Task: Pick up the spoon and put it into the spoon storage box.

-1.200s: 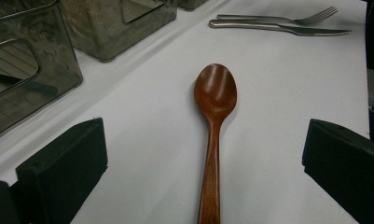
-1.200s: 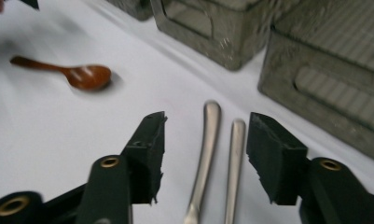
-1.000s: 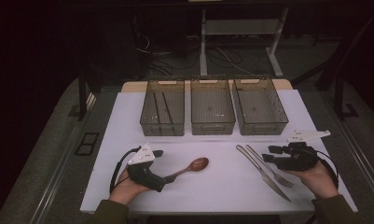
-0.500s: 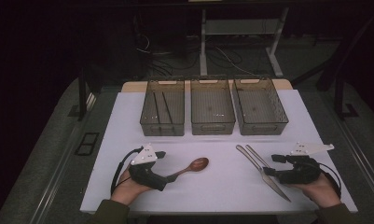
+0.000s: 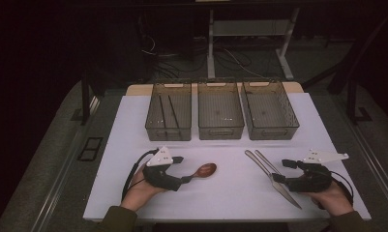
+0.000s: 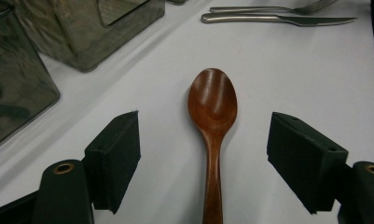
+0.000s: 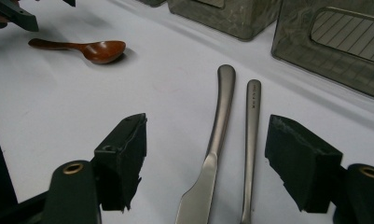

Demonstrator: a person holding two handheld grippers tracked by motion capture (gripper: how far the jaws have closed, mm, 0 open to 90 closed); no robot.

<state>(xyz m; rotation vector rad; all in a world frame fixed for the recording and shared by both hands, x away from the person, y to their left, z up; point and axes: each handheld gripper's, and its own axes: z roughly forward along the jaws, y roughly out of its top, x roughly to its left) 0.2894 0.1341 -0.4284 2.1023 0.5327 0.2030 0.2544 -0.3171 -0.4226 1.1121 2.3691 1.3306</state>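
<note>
1. Left gripper (image 6: 205,158) sat low over the white table (image 5: 133,125); its jaws had just been closing but stood apart, the wooden spoon (image 6: 212,121) lying flat between them, untouched.
2. Right gripper (image 7: 205,163) had just been opening; knife (image 7: 212,154) and fork (image 7: 250,154) lay side by side between its jaws, clear of both pads.
3. Three bins (image 5: 220,130) stood in a row behind.
</note>
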